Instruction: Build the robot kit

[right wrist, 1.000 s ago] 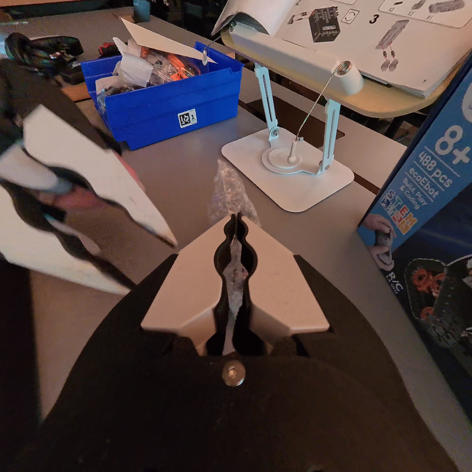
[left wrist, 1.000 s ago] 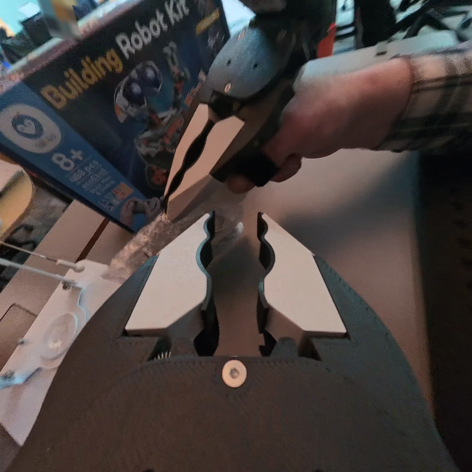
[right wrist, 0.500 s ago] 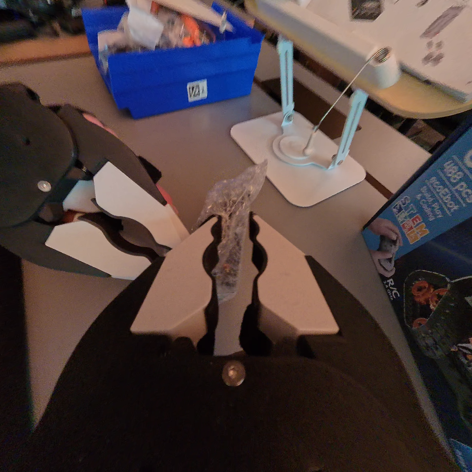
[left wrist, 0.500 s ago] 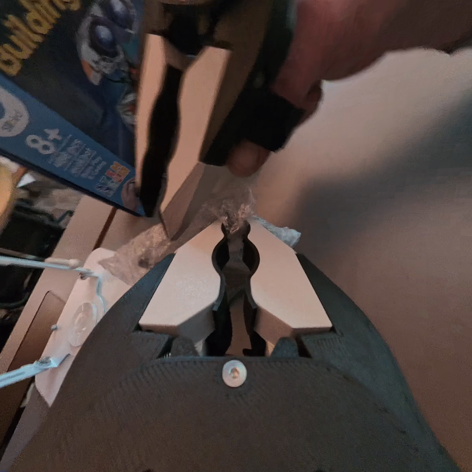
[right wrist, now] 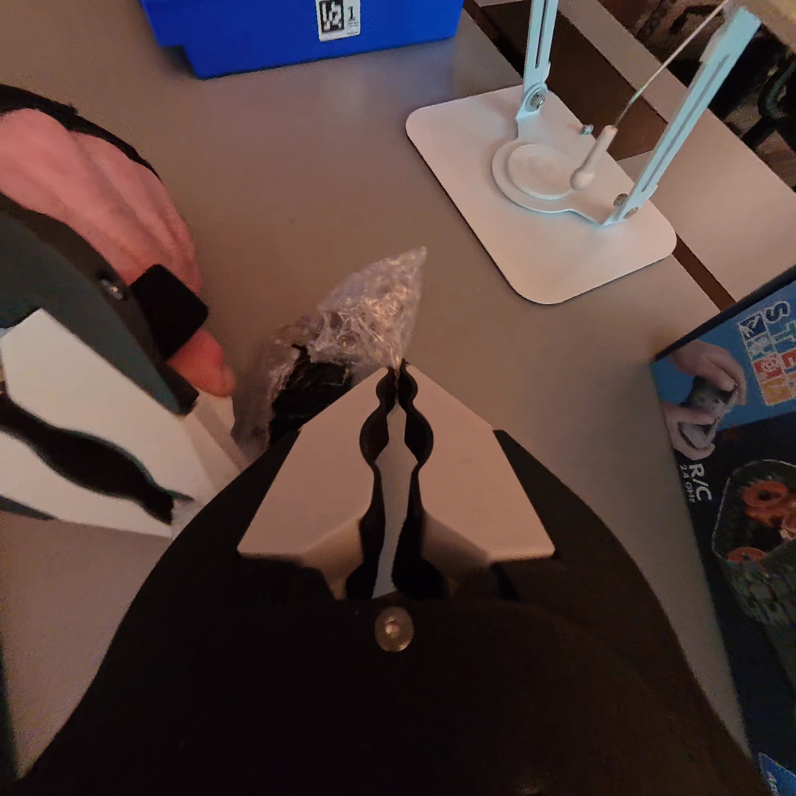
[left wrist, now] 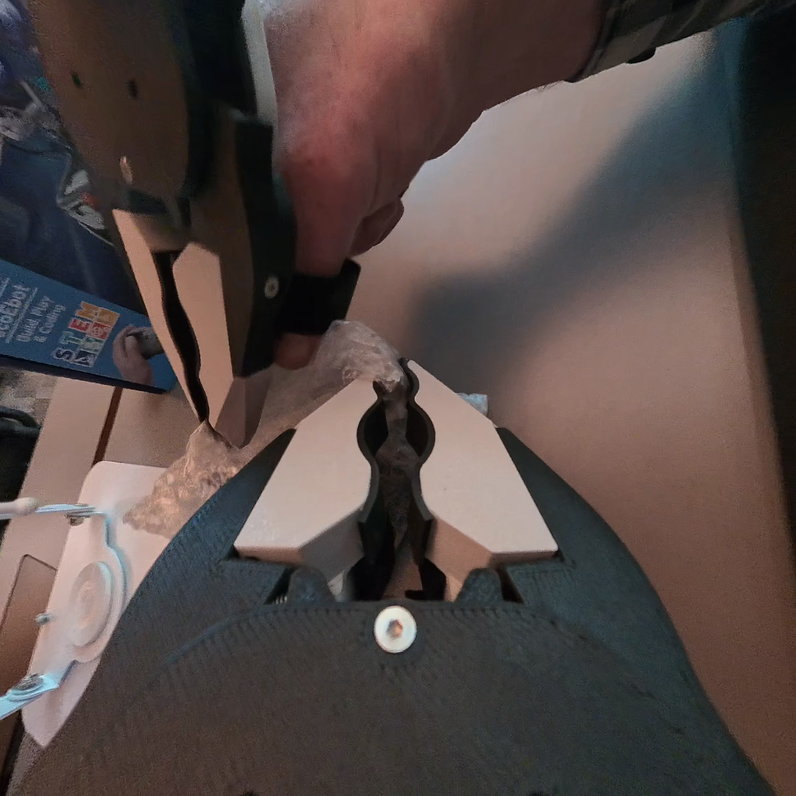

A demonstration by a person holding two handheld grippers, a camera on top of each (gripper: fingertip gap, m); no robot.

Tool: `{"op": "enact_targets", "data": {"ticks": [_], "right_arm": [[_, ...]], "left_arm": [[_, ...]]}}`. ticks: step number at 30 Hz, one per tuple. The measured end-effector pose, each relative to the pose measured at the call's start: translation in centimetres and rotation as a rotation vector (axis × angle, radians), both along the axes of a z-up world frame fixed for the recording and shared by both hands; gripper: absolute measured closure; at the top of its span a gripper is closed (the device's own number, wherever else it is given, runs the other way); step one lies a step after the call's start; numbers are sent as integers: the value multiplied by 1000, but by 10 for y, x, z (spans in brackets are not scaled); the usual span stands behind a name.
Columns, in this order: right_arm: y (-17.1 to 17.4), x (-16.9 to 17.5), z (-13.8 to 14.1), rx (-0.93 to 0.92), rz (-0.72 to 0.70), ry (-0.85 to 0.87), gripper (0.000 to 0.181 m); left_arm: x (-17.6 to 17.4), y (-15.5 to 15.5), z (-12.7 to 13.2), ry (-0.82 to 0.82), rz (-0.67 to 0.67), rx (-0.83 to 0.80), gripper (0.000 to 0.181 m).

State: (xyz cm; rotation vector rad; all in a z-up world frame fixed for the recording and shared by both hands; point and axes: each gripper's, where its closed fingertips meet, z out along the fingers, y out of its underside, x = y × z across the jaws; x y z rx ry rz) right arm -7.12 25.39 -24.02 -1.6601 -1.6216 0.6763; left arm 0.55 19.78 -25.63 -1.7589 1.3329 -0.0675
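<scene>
A crumpled clear plastic bag (right wrist: pixel 374 310) with small dark parts inside hangs between my two grippers just above the grey table (right wrist: pixel 301 172). My left gripper (left wrist: pixel 398 374) is shut on one end of the bag (left wrist: pixel 357 349), and film runs down between its pads. My right gripper (right wrist: pixel 398 370) is shut on a thin edge of the bag at its tips. In the left wrist view the right gripper (left wrist: pixel 219 426), held by a hand, pinches the bag's other end. The left gripper's white fingers (right wrist: pixel 64 387) show at the left of the right wrist view.
A blue bin (right wrist: pixel 258 38) stands at the far side of the table. A white stand's base (right wrist: pixel 538 206) sits beyond the bag and also shows in the left wrist view (left wrist: pixel 86 581). A blue kit box (right wrist: pixel 732 387) stands on the right. The left gripper's tips are roughly 9 cm from the right gripper's.
My left gripper came together on the bag. My right gripper opened, let go of the bag's middle, and shut again on its edge. Both grippers moved closer together.
</scene>
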Motion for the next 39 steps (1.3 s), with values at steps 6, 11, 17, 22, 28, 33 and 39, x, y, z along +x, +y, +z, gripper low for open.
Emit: {"op": "enact_targets", "data": {"ticks": [6,11,17,22,28,33,39], "right_arm": [[14,-4,-12,57,-55,-14,181],[27,-5,-14,64,-115,7,181],[10,-8,2,42,-7,77,181],[-6,-2,34,43,31,141,179],[-20,33,39,-26,26,9,135],[-40,47,32,-149,16,-19,130],[-48,37,-5,-236,6,-82,158]], "left_arm": [[5,-5,-3,-4,-8,5,181],[6,-2,-6,23,11,37,181],[0,0,-5,48,22,52,180],[-14,-1,9,16,14,69,180],[-27,-1,8,92,95,194,181],[-24,-4,5,185,133,296,180],[-9,-13,-5,235,78,298,163]]}}
